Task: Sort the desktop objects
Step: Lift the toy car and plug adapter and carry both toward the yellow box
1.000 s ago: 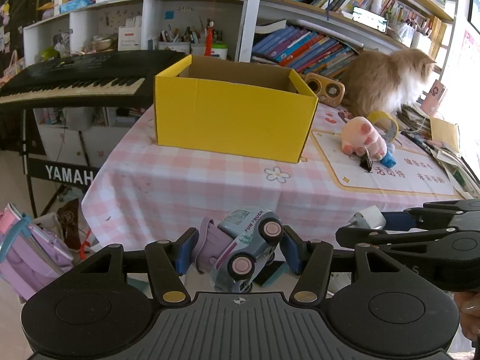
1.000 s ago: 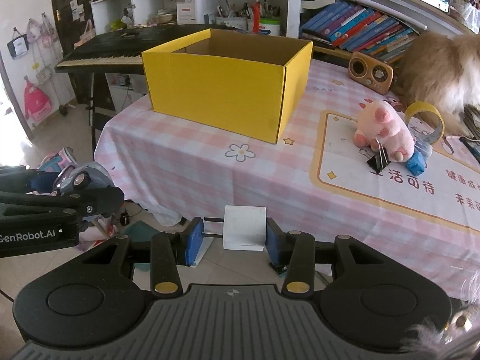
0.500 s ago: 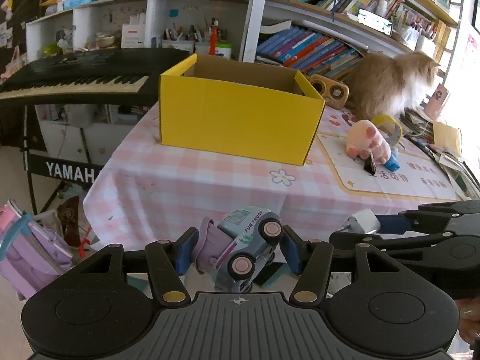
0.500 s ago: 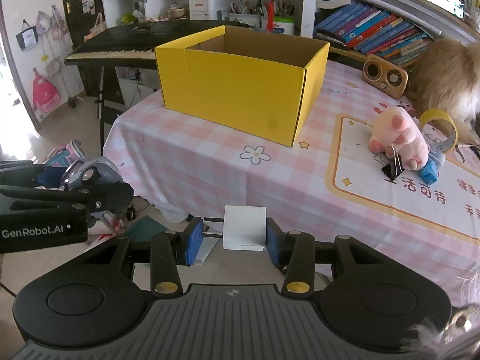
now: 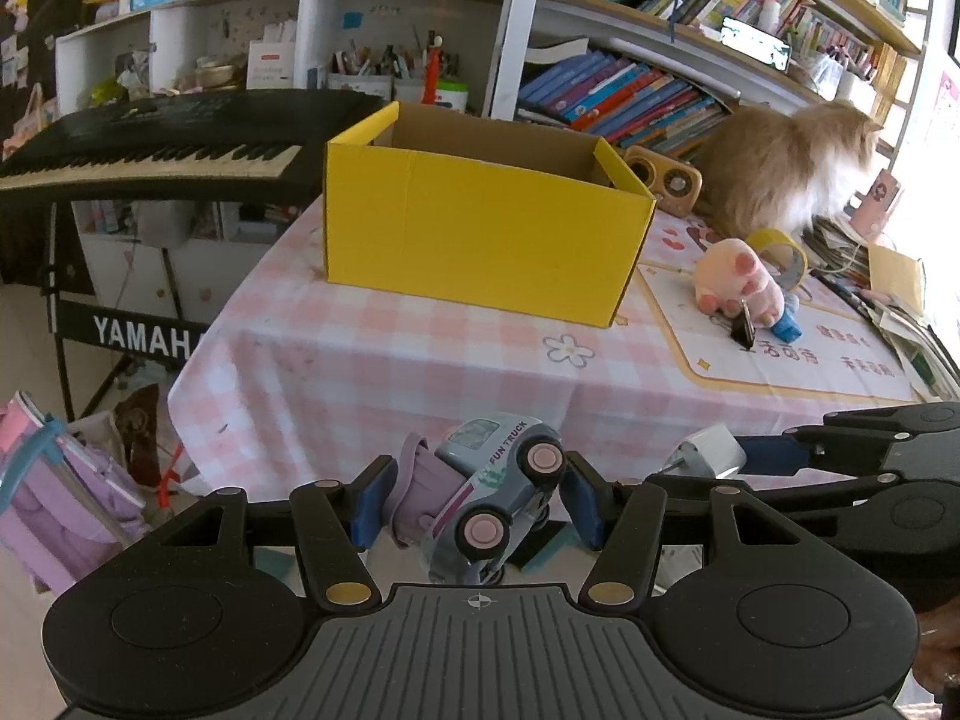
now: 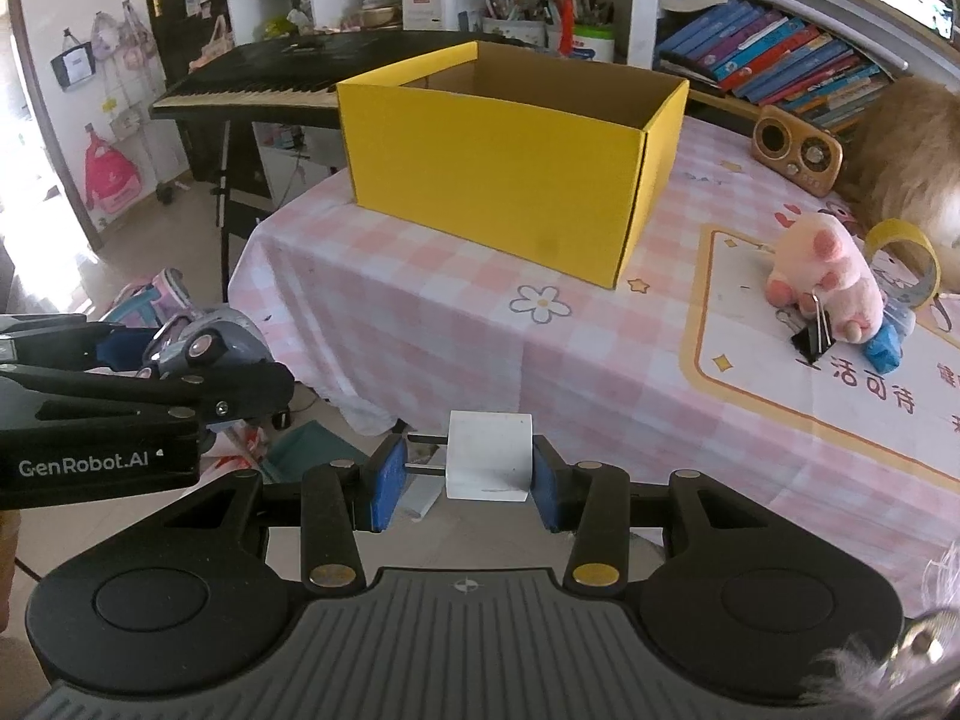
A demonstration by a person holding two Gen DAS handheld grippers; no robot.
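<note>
My left gripper (image 5: pixel 474 501) is shut on a pale blue toy truck (image 5: pixel 489 492) with pink wheels, held tilted off the near edge of the table. My right gripper (image 6: pixel 462 471) is shut on a white plug adapter (image 6: pixel 489 462), its prongs pointing left. An open yellow cardboard box (image 5: pixel 480 234) (image 6: pixel 510 162) stands on the pink checked tablecloth (image 6: pixel 456 300), beyond both grippers. A pink plush pig (image 6: pixel 825 273), a black binder clip (image 6: pixel 813 339), a blue wrapped item (image 6: pixel 885 348) and a yellow tape roll (image 6: pixel 906 258) lie to the box's right.
A fluffy cat (image 5: pixel 786 168) sits at the table's far right by a wooden radio (image 6: pixel 795 150). A black keyboard (image 5: pixel 162 150) on a stand is left of the table. Bookshelves (image 5: pixel 630 96) line the back. Bags (image 5: pixel 66 486) lie on the floor at left.
Both grippers keep their holds. The table and box have shifted slightly right in both views, and the right view has tilted a little.
</note>
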